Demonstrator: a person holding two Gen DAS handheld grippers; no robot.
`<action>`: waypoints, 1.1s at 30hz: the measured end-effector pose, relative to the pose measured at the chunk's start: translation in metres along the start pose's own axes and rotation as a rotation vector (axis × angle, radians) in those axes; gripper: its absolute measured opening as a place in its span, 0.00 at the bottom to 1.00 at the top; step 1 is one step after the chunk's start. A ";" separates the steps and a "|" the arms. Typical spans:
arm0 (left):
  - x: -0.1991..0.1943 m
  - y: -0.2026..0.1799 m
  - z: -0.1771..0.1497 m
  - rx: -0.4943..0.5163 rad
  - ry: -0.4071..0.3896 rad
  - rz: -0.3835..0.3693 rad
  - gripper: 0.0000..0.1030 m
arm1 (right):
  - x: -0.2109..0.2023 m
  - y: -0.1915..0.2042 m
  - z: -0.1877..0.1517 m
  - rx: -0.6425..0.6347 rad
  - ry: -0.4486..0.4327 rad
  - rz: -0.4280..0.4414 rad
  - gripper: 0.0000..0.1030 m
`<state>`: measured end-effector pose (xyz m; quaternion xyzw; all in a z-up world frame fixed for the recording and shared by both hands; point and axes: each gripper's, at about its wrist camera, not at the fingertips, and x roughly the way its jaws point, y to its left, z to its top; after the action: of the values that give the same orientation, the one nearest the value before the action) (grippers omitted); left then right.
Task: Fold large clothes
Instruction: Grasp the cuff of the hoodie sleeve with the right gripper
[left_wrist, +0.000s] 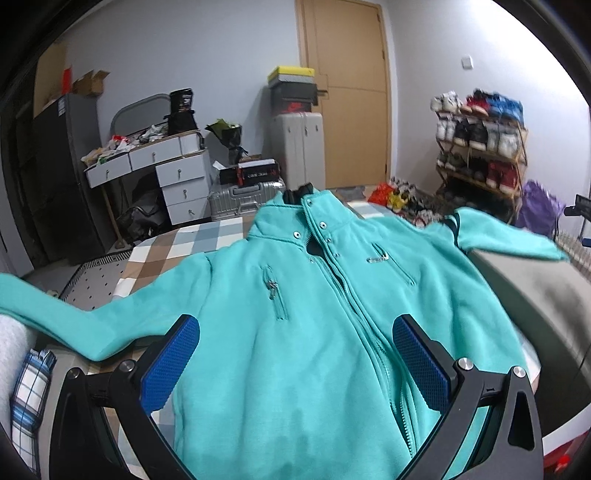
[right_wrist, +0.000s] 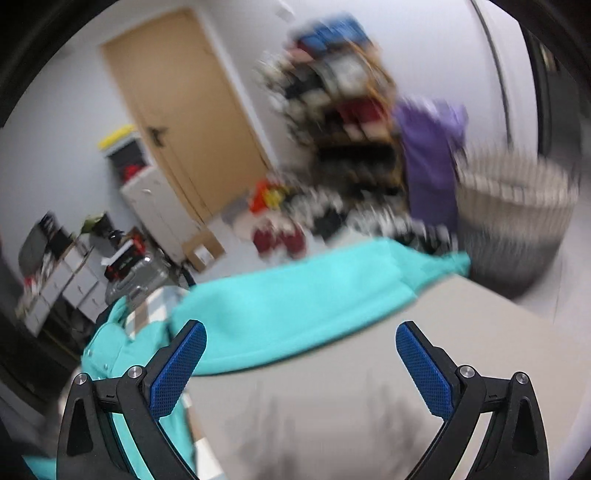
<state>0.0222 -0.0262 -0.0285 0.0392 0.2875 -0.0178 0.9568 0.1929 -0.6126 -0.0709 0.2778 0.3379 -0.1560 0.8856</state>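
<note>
Teal jacket (left_wrist: 295, 314), zip-front with snap collar and two zipped chest pockets, lies face up and spread across a bed covered by a checked sheet (left_wrist: 184, 240). Collar points toward the far side of the room; one sleeve (left_wrist: 74, 306) trails off to the left over a pale bundle and a plaid cloth (left_wrist: 29, 391), the other sleeve (right_wrist: 295, 299) stretches right over a grey blanket (right_wrist: 406, 369).

Left gripper (left_wrist: 295, 358): blue-padded fingers (left_wrist: 170, 362) spread wide, poised above the jacket's lower front, with the zipper running between them; whether they touch the fabric cannot be told. Right gripper (right_wrist: 301, 365): jaws likewise wide apart, holding nothing, above the grey blanket, just short of the right sleeve's edge. The right wrist view is heavily blurred.

Surroundings beyond the bed: a wooden door (left_wrist: 347, 92); a pale upright suitcase (left_wrist: 295, 147) with boxes stacked on top; a silver suitcase (left_wrist: 240, 197) lying flat; a cluttered white drawer unit (left_wrist: 177, 173); a loaded shoe rack (left_wrist: 480, 147) with loose shoes on the floor before it; a purple bag (right_wrist: 428, 158); a ribbed laundry basket (right_wrist: 517, 199) beside the bed's far corner.
</note>
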 end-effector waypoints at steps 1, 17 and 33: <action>0.003 -0.003 -0.001 0.010 0.006 0.004 0.99 | 0.008 -0.016 0.007 0.052 0.025 -0.019 1.00; 0.025 -0.011 -0.006 0.104 0.077 0.094 0.99 | 0.089 -0.125 0.067 0.388 0.173 0.084 0.97; 0.036 -0.012 -0.008 0.099 0.118 0.149 0.99 | 0.086 -0.096 0.092 0.220 -0.005 -0.115 0.10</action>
<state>0.0473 -0.0375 -0.0559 0.1084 0.3382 0.0417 0.9339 0.2579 -0.7516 -0.1097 0.3532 0.3317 -0.2435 0.8402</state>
